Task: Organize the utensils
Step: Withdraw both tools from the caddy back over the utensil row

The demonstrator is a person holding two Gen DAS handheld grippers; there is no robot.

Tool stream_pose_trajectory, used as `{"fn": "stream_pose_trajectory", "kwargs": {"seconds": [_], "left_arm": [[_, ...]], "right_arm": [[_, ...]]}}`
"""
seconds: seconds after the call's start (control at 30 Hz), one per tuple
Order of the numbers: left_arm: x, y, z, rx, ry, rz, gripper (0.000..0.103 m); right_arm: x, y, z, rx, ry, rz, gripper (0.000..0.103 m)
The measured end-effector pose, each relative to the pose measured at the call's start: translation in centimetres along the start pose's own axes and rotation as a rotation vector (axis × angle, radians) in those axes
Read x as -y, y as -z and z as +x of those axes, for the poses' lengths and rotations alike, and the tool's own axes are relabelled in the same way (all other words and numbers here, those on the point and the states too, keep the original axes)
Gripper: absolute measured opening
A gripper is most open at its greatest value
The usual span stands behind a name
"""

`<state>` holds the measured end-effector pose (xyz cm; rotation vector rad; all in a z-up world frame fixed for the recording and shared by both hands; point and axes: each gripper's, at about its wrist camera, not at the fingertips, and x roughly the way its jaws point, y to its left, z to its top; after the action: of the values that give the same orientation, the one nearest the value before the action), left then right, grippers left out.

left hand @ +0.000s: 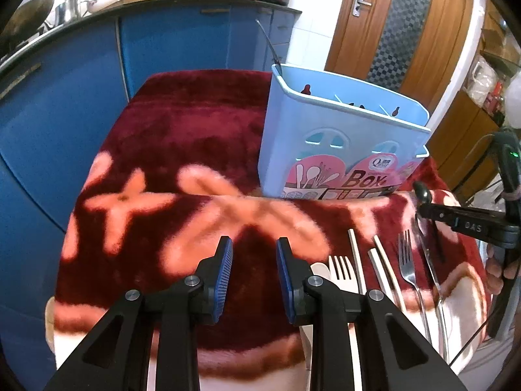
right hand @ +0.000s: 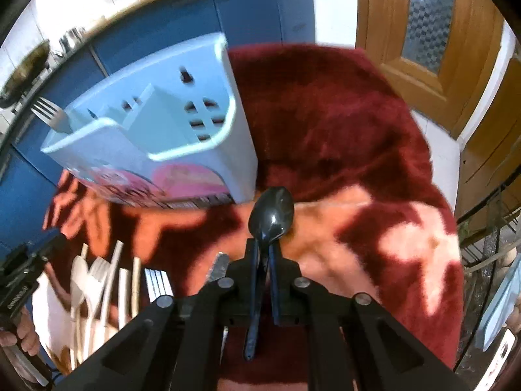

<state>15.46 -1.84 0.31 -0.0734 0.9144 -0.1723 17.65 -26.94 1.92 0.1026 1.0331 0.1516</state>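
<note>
My right gripper [right hand: 264, 254] is shut on a black spoon [right hand: 272, 213], bowl forward, held above the red blanket to the right of the light blue utensil box [right hand: 162, 130]. It also shows at the right of the left wrist view [left hand: 423, 210] with the spoon [left hand: 423, 192]. The box [left hand: 338, 137] stands upright with a metal fork [right hand: 49, 112] in its left compartment. My left gripper [left hand: 254, 260] is open and empty over the blanket. Beside it lie a cream fork [left hand: 341, 268], cream chopsticks [left hand: 356, 260], a metal fork [left hand: 407, 260] and a knife [left hand: 429, 260].
The red and pink fleece blanket [left hand: 195, 130] covers the table. Blue cabinets [left hand: 65, 104] stand behind and to the left, with pots on the counter. A wooden door [left hand: 390, 26] is at the back right. A wire rack [right hand: 488, 221] is off the table's right edge.
</note>
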Motion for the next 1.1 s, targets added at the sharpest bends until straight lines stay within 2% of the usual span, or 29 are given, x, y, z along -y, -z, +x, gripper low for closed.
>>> {"fn": "stream_pose_trajectory", "kwargs": {"seconds": [0.17, 0.3, 0.47, 0.63, 0.83, 0.97, 1.1], "left_arm": [[-0.2, -0.2, 0.0, 0.02, 0.012, -0.021, 0.028], [-0.4, -0.5, -0.1, 0.04, 0.015, -0.039, 0.028], [-0.4, -0.6, -0.4, 0.072, 0.013, -0.057, 0.028], [-0.2, -0.5, -1.0, 0.104, 0.0, -0.045, 0.028], [-0.1, -0.3, -1.5, 0.128, -0.011, -0.027, 0.028], [-0.1, -0.2, -1.7, 0.128, -0.006, -0.027, 0.028], [0.0, -0.1, -1.8, 0.122, -0.005, -0.026, 0.028]], "right_arm": [[-1.9, -0.6, -5.1, 0.251, -0.037, -0.038, 0.008], [-3.8, -2.3, -8.1, 0.483, -0.03, -0.085, 0.008], [-5.1, -4.5, -7.3, 0.682, -0.068, -0.078, 0.008], [-5.9, -6.7, -4.2, 0.731, -0.074, -0.094, 0.008], [-5.4, -5.7, -2.2, 0.708, -0.073, -0.103, 0.009], [-4.8, -4.6, -2.4, 0.656, -0.102, -0.106, 0.027], [-4.9, -4.1, -3.5, 0.642, -0.105, -0.121, 0.032]]}}
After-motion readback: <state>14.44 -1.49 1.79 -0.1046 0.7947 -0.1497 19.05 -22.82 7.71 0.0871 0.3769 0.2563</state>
